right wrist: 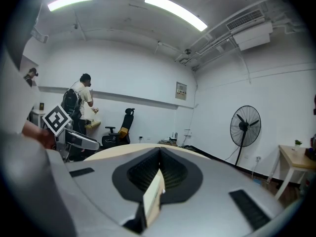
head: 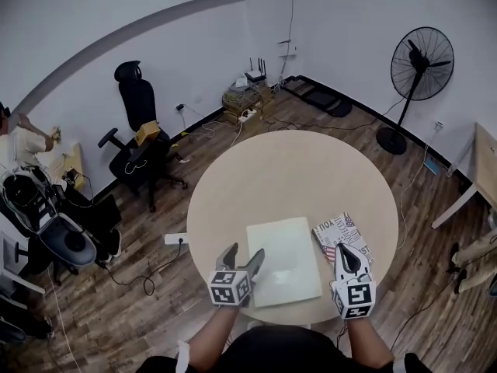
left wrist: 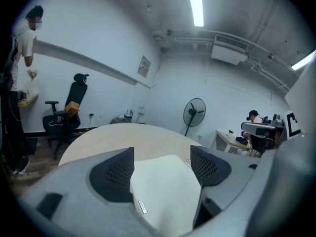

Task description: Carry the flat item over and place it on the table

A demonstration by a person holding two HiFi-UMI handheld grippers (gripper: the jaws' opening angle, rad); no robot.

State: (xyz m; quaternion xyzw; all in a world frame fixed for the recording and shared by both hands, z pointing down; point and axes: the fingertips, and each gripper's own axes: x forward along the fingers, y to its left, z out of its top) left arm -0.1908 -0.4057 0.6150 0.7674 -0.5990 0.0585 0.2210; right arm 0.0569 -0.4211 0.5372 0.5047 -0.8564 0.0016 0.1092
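Observation:
A pale, flat rectangular pad [head: 284, 261] lies on the round beige table [head: 287, 173] near its front edge. My left gripper [head: 244, 253] is open at the pad's left edge, one finger over the pad and the other off it. In the left gripper view the pad [left wrist: 165, 189] shows between the spread jaws of the left gripper [left wrist: 163, 167], unpressed. A print-patterned flat packet [head: 335, 231] rests to the right of the pad. My right gripper [head: 345, 250] is shut on it; in the right gripper view a thin cream edge [right wrist: 154, 196] is pinched by the right gripper [right wrist: 159, 174].
A standing fan [head: 419, 68] is at the far right, and a black office chair [head: 140, 130] at the far left. A person [head: 23, 142] stands by a desk at the left wall. Cables and a power strip [head: 247, 115] lie on the wooden floor. Another table [head: 485, 162] sits at the right.

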